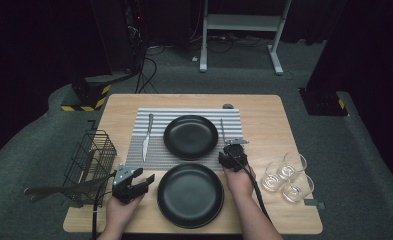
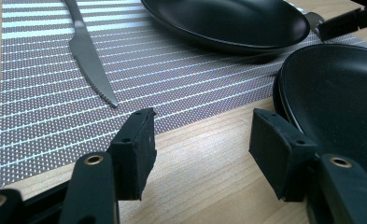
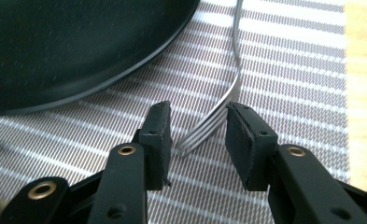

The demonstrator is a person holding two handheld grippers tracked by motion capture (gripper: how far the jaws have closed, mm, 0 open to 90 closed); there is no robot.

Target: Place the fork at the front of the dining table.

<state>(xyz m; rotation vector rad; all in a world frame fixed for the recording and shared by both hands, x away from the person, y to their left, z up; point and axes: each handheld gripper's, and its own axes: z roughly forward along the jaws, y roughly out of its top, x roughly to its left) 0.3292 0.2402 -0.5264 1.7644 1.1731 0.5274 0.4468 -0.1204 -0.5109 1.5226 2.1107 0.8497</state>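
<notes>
On the striped placemat (image 1: 136, 125) a black plate (image 1: 190, 137) lies with a knife (image 1: 147, 137) to its left and a fork (image 1: 222, 129) to its right. A second black plate (image 1: 190, 194) sits on the wood nearer me. My right gripper (image 1: 230, 146) is low over the mat at the fork's near end. In the right gripper view it (image 3: 197, 109) stands open, with the fork's tines (image 3: 200, 133) lying between the jaws, unpressed. My left gripper (image 1: 146, 175) is open and empty (image 2: 202, 123) over bare wood, just left of the near plate (image 2: 335, 93).
A black wire basket (image 1: 90, 162) with long utensils poking out stands at the table's left edge. Three clear glasses (image 1: 287, 175) cluster at the right. The knife (image 2: 90, 60) and far plate (image 2: 228, 21) lie ahead of the left gripper.
</notes>
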